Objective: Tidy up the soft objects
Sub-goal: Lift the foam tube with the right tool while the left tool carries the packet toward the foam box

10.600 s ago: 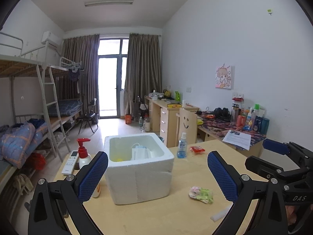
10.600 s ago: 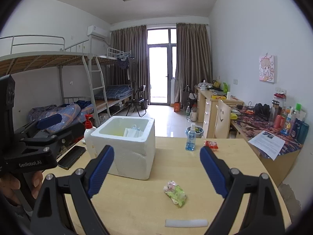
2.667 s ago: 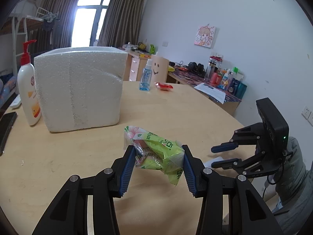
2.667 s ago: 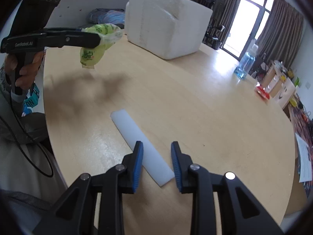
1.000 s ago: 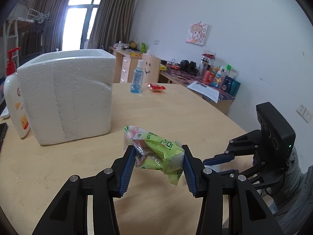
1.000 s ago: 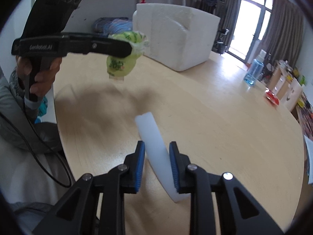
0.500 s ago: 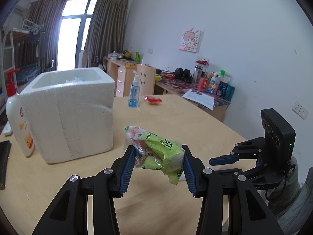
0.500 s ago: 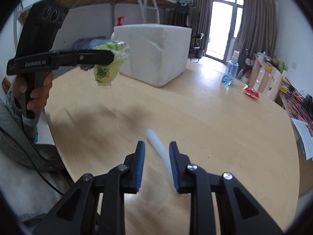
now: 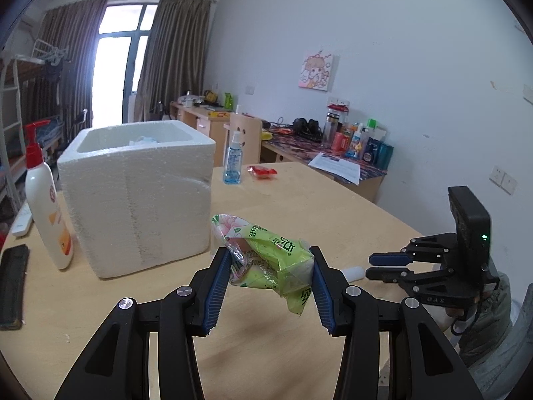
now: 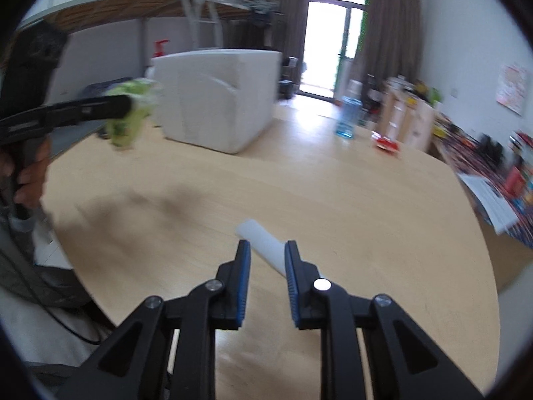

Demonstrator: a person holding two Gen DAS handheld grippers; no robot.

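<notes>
Left gripper pinches green packet above table, short of foam box; right gripper clamps white strip near table's edge.

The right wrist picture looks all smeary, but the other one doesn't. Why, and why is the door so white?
In the right wrist view the green tissue pack, foam box and blue bottle are streaked by motion blur, while the right gripper itself stays sharp. The left wrist view is crisp, down to the print on the pack held in the left gripper. In both, daylight overexposes the balcony door.
</notes>
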